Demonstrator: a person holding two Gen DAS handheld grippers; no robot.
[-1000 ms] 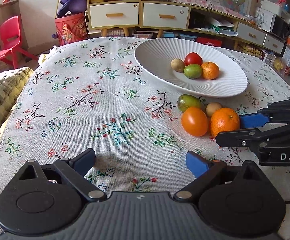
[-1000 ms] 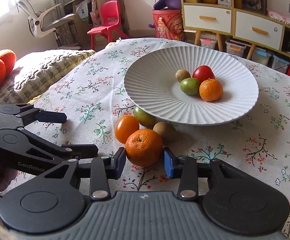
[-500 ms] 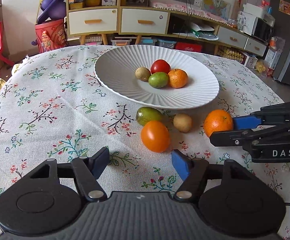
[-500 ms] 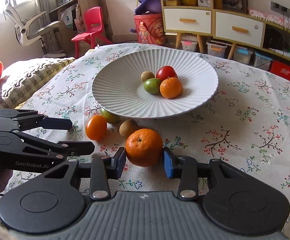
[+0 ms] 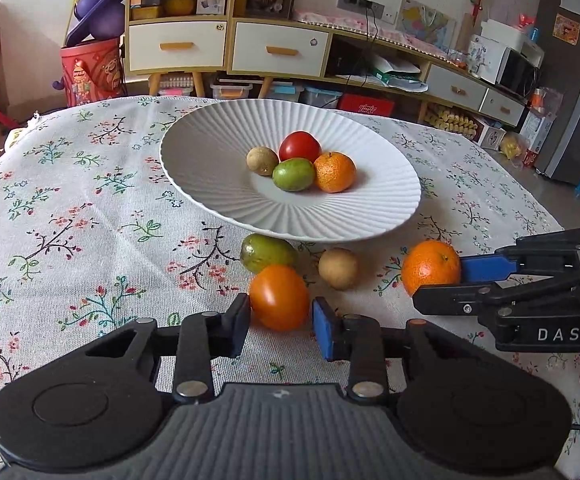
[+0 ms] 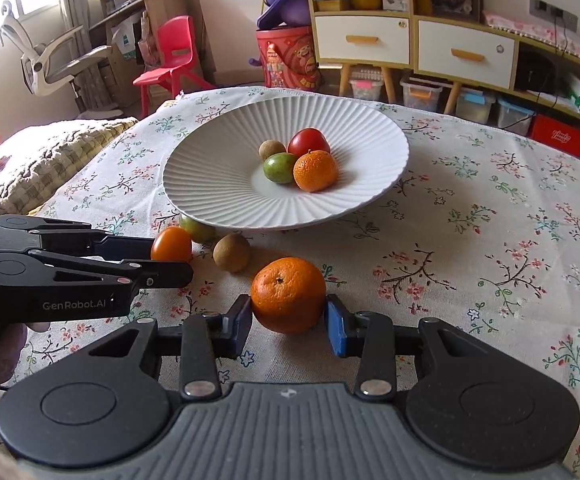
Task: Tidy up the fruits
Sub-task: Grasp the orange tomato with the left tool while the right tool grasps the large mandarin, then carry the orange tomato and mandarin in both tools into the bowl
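The right gripper (image 6: 287,316) pinches a mandarin (image 6: 288,294) between its pads; both blue pads press on the fruit's sides, and the fruit appears to sit at or just above the floral tablecloth (image 6: 470,264). The left gripper (image 5: 279,322) brackets an orange tomato (image 5: 278,297): its fingers flank the fruit closely, the left one seemingly touching and a thin gap showing at the right, so I judge it closing rather than fully clamped.

To do this step well, the left claw should finish closing gently, as a tomato likely bruises under hard pressure, then lift straight up before travelling. Just ahead of the left claw and touching or nearly touching the tomato lies a green fruit (image 5: 267,251), partly tucked under the plate's edge; ahead and to the right sits a brown fruit (image 5: 338,268). A low forward drag would probably knock them rolling.

Farther ahead of both claws stands the white ribbed plate (image 5: 209,176), holding a small brown fruit (image 5: 262,160), a red tomato (image 5: 300,146), a green one (image 5: 293,174) and another mandarin (image 5: 334,171). Both loads must clear its raised rim and land on bare plate beside that cluster.
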